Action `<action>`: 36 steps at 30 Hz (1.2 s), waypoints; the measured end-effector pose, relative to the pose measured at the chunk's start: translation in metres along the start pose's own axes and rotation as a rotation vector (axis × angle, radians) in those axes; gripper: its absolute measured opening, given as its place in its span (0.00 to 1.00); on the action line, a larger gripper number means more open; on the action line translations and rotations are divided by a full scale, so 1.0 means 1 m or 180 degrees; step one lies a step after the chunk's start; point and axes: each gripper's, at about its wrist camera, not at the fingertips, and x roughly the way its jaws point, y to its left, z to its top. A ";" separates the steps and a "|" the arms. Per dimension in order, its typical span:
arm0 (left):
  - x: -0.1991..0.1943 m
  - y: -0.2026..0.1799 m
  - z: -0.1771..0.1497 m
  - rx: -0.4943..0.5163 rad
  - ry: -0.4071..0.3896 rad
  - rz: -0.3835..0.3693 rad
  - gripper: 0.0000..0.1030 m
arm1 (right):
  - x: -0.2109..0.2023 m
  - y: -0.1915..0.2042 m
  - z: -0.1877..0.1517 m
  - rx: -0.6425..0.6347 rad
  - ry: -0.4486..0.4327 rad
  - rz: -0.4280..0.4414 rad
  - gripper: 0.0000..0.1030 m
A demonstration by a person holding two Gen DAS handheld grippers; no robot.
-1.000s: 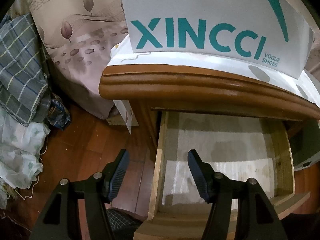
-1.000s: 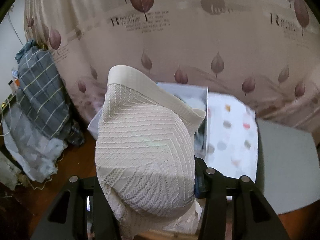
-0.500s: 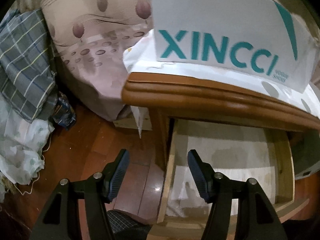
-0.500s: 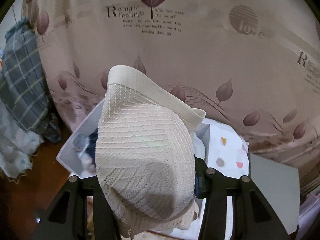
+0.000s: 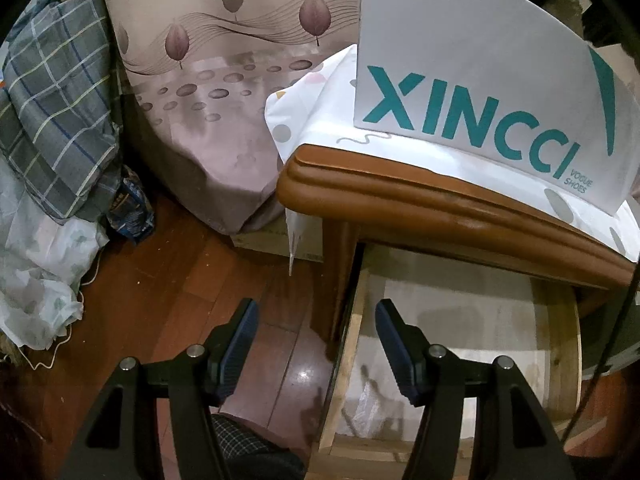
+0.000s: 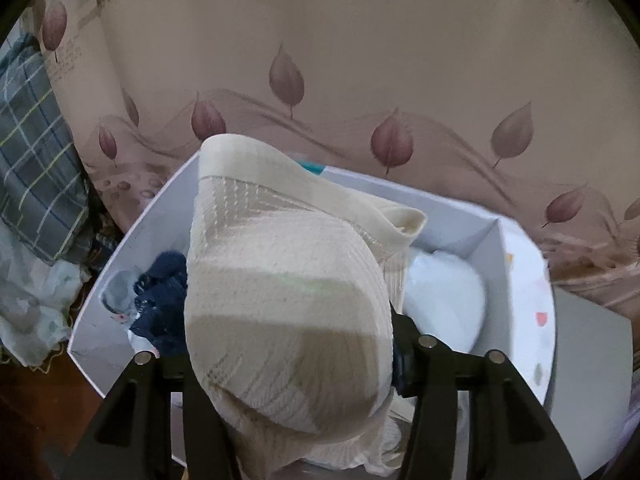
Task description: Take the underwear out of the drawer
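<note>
My right gripper point(image 6: 288, 344) has the underwear point(image 6: 288, 304) bunched between its jaws, a cream ribbed piece with a plain elastic waistband toward twelve o'clock. The jaws are easing apart, yet the cloth still fills the whole gap and hides the pads, so I cannot tell for certain whether they still press on it; it sits up between them rather than falling away. I hold it over the open white shoebox point(image 6: 500, 248), whose walls frame the bundle from nine o'clock round to three. Inside the box a dark blue garment point(image 6: 160, 304) lies at nine o'clock of the underwear and a white garment point(image 6: 444, 296) at three o'clock. Behind the box, from ten to two o'clock, hangs the leaf-print bedsheet point(image 6: 360, 80).

My left gripper point(image 5: 316, 336) is released, fingers spread with nothing between them, poised above the wooden floor point(image 5: 192, 288) beside the drawer point(image 5: 348, 352). The drawer is pulled out at four o'clock of the gripper, its pale lined bottom bare where I can see it. Above it, at one o'clock, the nightstand top point(image 5: 420, 204) carries a dotted white cloth point(image 5: 316, 108) and the same shoebox, lettered XINCCI. A plaid blanket point(image 5: 56, 112) is heaped at ten o'clock.
</note>
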 end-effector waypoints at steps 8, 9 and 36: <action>-0.002 -0.002 -0.001 0.0015 -0.0033 -0.0017 0.61 | 0.022 0.016 -0.008 -0.0153 0.0120 -0.0111 0.66; -0.002 -0.003 -0.002 0.0011 -0.0026 -0.0019 0.61 | 0.021 0.017 -0.007 -0.0153 0.0117 -0.0123 0.66; 0.003 -0.024 -0.009 0.0221 -0.0014 0.0045 0.61 | -0.123 0.009 -0.065 0.0081 -0.0328 0.0197 0.96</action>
